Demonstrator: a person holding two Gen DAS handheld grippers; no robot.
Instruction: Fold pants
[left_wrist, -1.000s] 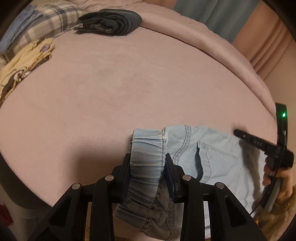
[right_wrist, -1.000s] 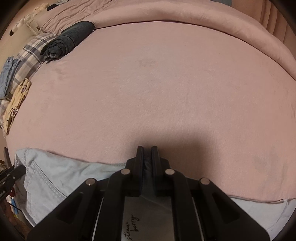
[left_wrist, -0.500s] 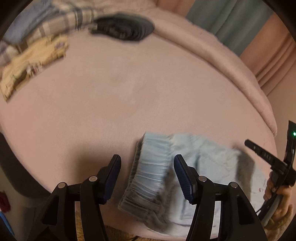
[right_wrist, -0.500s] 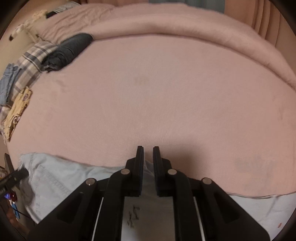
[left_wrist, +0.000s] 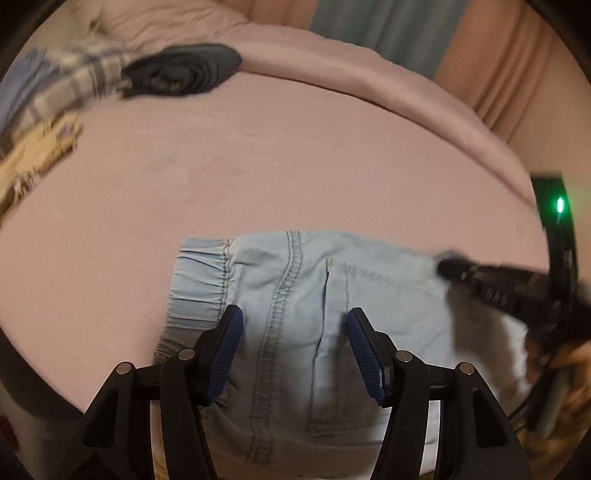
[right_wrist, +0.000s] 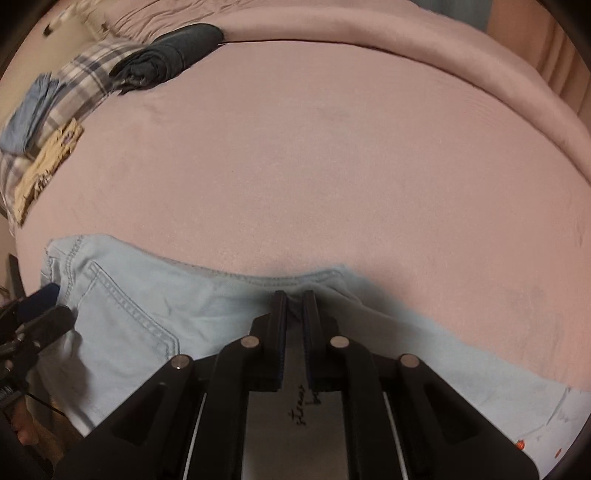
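Pants lie flat across bed, long axis left-right; left gripper spread open above seat, jaws just widened, right gripper pinching upper edge.

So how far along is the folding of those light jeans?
Early on. The jeans lie flat on the pink bed, no finished fold visible. The left gripper hangs open over the seat; the right gripper pinches an edge. The folding itself remains.
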